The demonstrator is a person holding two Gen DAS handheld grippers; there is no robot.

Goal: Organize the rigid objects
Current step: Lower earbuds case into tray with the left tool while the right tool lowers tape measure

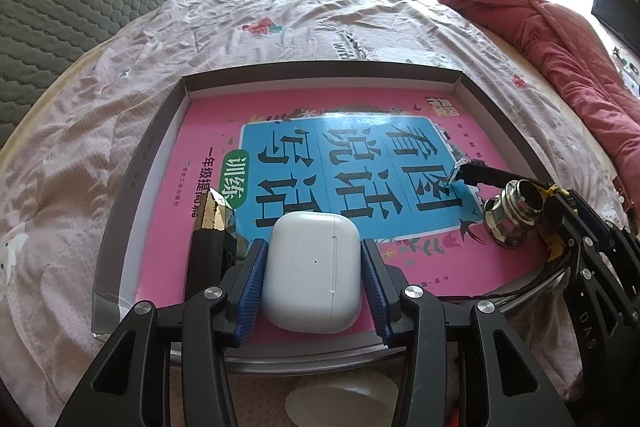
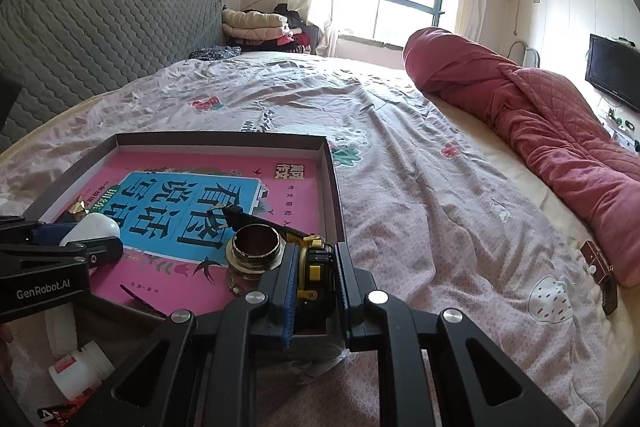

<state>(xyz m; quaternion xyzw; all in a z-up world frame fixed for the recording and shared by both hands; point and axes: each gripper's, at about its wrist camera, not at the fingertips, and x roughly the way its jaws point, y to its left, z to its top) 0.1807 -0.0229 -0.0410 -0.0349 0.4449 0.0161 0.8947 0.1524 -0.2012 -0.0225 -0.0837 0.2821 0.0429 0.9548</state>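
Four items are sitting in the box lid (image 1: 120, 163) w/ the pink book (image 1: 400, 259). Left gripper (image 1: 314, 267) is clamping the white earbud case (image 1: 310, 267); right gripper (image 2: 316, 279) is clamping the yellow-black tape measure (image 2: 316, 263) at the lid's edge. Pill bottle (image 2: 80, 367) and brown block (image 2: 598, 263) are lying outside, prob. still to go.

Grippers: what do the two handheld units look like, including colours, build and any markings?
Both are black, angular linkage frames with silver round pivot bolts and blue ribbed finger pads. The left gripper shows white "GenRobot.AI" lettering on its body in the right wrist view; the right gripper shows "DAS" lettering on its side in the left wrist view. No sleeves show.
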